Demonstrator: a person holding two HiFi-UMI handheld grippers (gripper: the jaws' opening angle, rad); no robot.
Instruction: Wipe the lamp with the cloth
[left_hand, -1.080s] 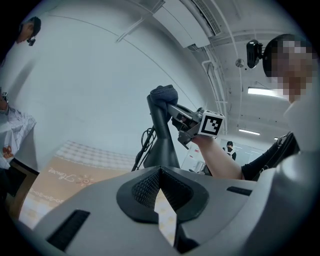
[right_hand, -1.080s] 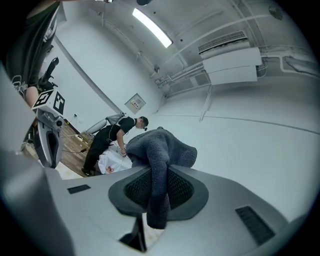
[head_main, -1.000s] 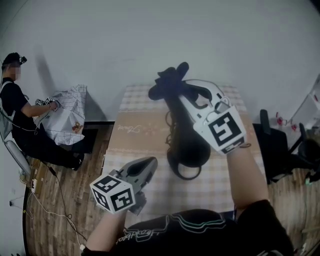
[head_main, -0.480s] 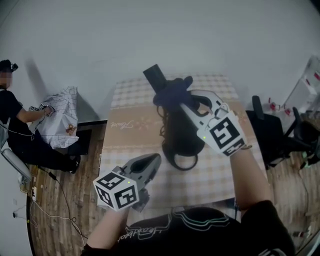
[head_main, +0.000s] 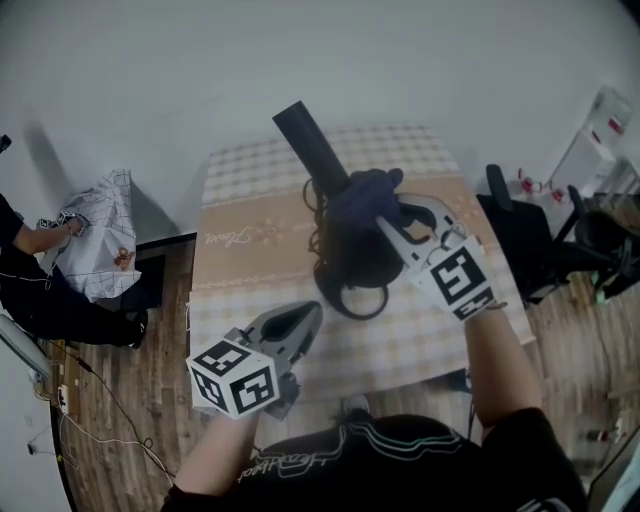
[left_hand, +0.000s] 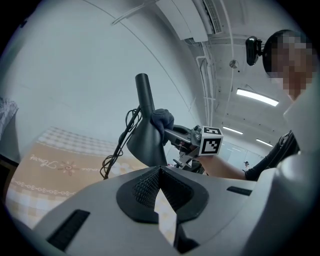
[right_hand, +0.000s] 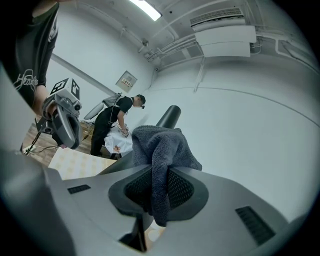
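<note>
Here, nubby dark cloth (right_hand: 161, 145) in right claw (right_hand: 156, 192), on tapered lamp (head_main: 352, 262)

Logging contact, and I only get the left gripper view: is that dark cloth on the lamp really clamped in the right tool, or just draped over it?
Observer: Clamped. The right gripper view shows the right tool shut on the dark grey terry cloth, with a fold hanging down between its pads.
Operator: Is anybody else in the room?
Observer: Yes. A person in black clothes is bent over a white checked sheet.
</note>
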